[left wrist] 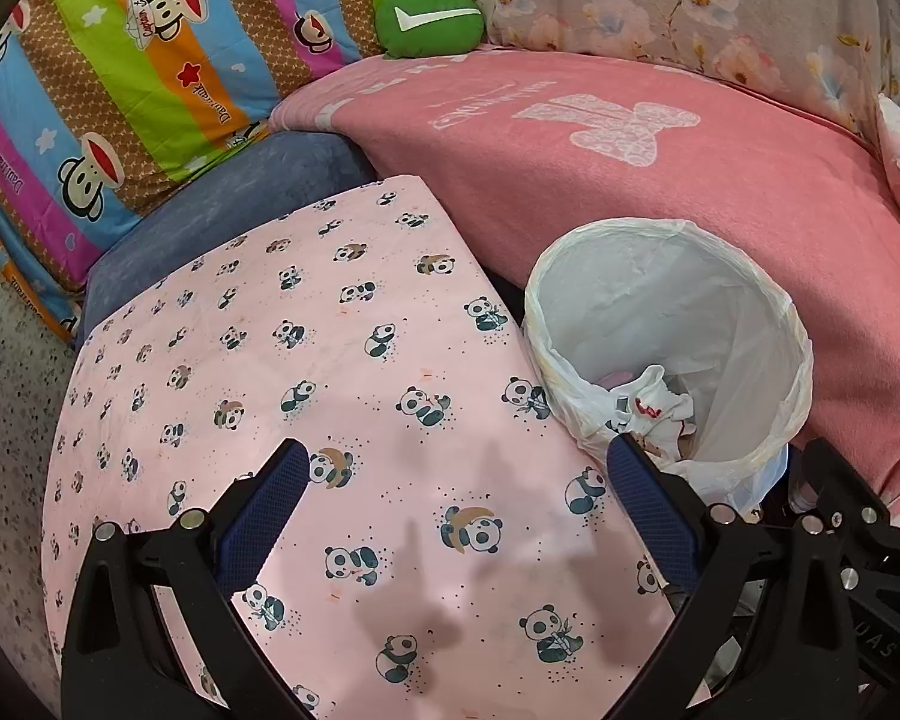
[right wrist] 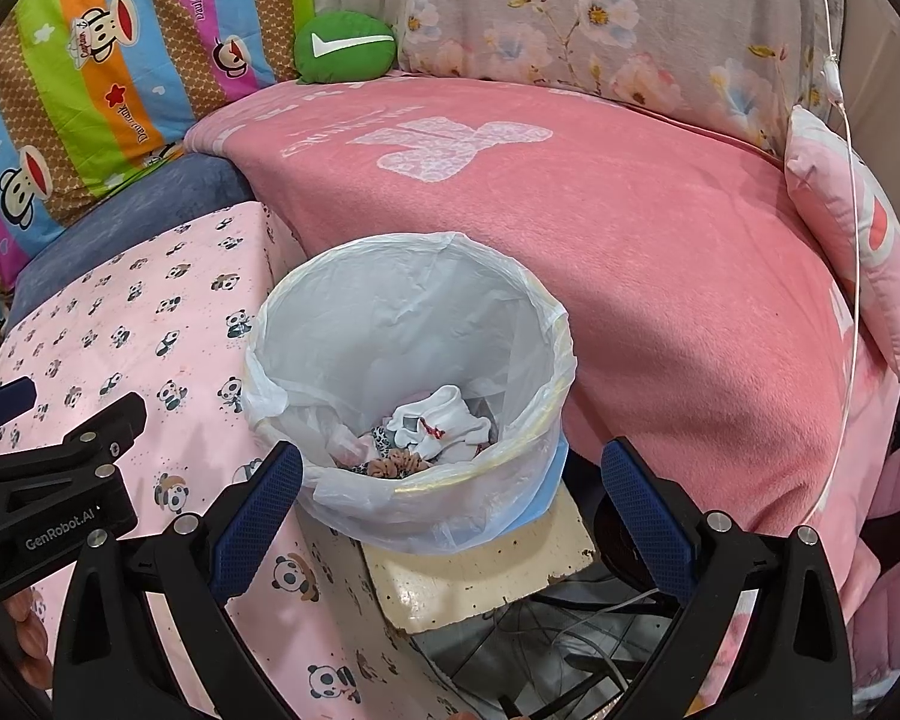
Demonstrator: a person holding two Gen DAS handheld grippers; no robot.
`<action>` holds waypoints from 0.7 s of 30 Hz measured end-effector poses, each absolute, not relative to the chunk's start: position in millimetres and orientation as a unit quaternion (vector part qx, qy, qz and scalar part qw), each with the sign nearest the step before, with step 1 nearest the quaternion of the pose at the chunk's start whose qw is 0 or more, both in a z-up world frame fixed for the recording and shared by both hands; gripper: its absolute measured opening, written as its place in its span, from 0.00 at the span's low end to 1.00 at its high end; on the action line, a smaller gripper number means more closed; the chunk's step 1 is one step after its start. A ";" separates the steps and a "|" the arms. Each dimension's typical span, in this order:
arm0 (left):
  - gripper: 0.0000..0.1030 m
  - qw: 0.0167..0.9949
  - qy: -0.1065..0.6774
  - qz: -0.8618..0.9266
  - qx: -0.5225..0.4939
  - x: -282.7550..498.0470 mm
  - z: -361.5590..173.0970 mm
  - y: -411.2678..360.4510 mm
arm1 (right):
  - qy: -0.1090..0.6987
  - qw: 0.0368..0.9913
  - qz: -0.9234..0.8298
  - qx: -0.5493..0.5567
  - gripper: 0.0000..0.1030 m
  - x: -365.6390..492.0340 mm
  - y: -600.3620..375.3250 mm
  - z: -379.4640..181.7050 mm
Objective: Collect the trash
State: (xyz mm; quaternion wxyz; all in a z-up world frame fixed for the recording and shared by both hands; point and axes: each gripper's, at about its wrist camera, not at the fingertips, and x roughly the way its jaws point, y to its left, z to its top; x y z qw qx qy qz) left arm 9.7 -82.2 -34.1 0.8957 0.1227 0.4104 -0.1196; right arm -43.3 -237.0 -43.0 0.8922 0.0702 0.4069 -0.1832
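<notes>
A round bin lined with a white plastic bag (right wrist: 408, 312) (left wrist: 678, 300) stands between the panda-print pink surface (left wrist: 306, 360) and the pink blanket. Inside it lies crumpled white trash with red marks (right wrist: 432, 423) (left wrist: 654, 405) plus other scraps. My right gripper (right wrist: 453, 471) is open, its blue fingers straddling the bin's near rim, nothing between them. Over the panda surface my left gripper (left wrist: 456, 468) is open and empty, its right finger (left wrist: 642, 480) close to the bin's edge. The left gripper's body (right wrist: 60, 480) shows at the left of the right wrist view.
A pink blanket (right wrist: 630, 240) covers the couch behind the bin. A green cushion (right wrist: 345, 48), a striped cartoon quilt (left wrist: 120, 60) and floral fabric (right wrist: 600, 18) lie at the back. The bin rests on a beige board (right wrist: 480, 576) above cables. A white cord (right wrist: 852, 240) hangs at right.
</notes>
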 end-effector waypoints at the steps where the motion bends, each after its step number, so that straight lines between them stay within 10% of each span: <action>1: 0.92 0.896 0.410 -0.120 0.123 9.1 -33.6 -82.3 | 0.407 0.892 -0.183 0.071 0.96 -43.6 -237.3 -42.5; 21: 0.92 0.895 0.412 -0.119 0.122 8.5 -35.6 -80.8 | 0.407 0.892 -0.184 0.071 0.96 -43.4 -237.2 -42.5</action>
